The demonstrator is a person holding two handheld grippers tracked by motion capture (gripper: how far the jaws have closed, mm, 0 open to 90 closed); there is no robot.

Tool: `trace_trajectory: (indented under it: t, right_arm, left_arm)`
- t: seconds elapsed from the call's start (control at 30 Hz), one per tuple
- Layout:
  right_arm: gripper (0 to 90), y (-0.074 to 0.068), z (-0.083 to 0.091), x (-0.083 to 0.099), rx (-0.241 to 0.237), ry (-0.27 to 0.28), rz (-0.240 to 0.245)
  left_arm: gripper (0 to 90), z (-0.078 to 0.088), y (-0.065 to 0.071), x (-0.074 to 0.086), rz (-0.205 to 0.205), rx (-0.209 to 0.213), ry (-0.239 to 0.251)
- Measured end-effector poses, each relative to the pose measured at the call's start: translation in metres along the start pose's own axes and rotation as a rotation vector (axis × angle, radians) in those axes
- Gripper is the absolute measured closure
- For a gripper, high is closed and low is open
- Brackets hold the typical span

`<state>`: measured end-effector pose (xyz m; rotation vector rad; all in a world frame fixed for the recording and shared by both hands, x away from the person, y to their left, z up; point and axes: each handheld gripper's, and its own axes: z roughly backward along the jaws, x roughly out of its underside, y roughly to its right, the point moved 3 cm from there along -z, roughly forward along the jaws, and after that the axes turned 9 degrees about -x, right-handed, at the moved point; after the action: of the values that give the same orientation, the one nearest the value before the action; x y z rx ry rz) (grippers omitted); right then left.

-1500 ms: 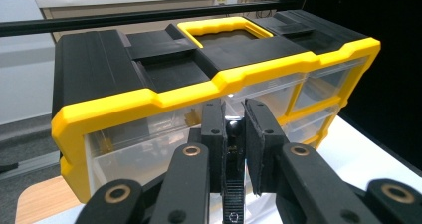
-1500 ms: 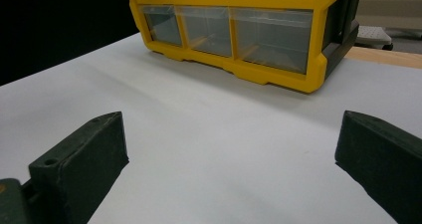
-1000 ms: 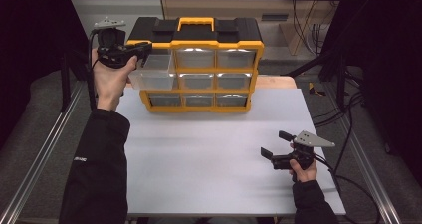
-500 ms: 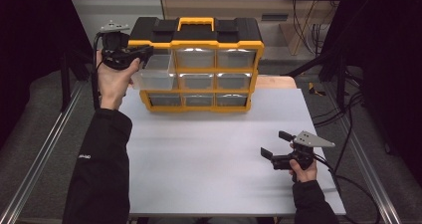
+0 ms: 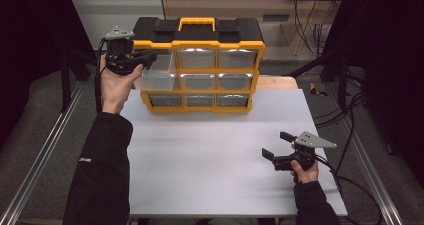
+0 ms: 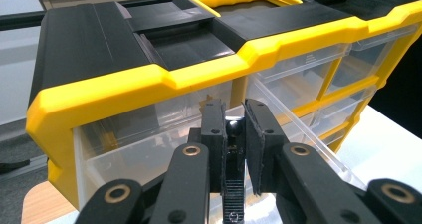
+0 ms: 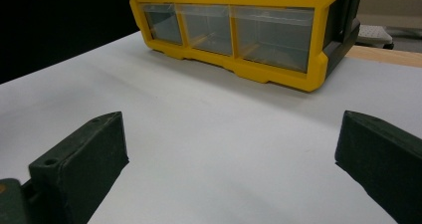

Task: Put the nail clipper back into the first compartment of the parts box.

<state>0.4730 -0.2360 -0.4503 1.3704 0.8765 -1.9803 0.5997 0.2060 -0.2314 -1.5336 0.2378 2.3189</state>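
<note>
A yellow and black drawer organizer with clear drawers stands at the far side of the white table. Its top left clear drawer is pulled out toward me. My left gripper is shut on that drawer's front edge. In the left gripper view the two jaws stand close together over the clear drawer, under the organizer's yellow rim. My right gripper rests low over the table at the near right, open and holding nothing. Its view faces the organizer's bottom row.
The other drawers sit closed. A wooden edge shows behind the organizer at the right. Cables trail beside the table's right side, and metal rails run along both sides. Bare white table lies between the two grippers.
The left gripper has shifted slightly right and down in the picture, still gripping the drawer. The right gripper has not moved.
</note>
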Motion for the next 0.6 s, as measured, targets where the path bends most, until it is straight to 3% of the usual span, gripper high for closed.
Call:
trace_trajectory:
  t: [0.37, 0.6]
  right_arm:
    - [0.5, 0.000, 0.000, 0.000, 0.000, -0.002, -0.003]
    - [0.5, 0.000, 0.000, 0.000, -0.001, -0.003, -0.004]
  left_arm:
    - [78.5, -0.003, 0.001, 0.008, -0.024, -0.003, -0.034]
    - [77.3, -0.004, -0.001, 0.012, -0.011, -0.002, -0.041]
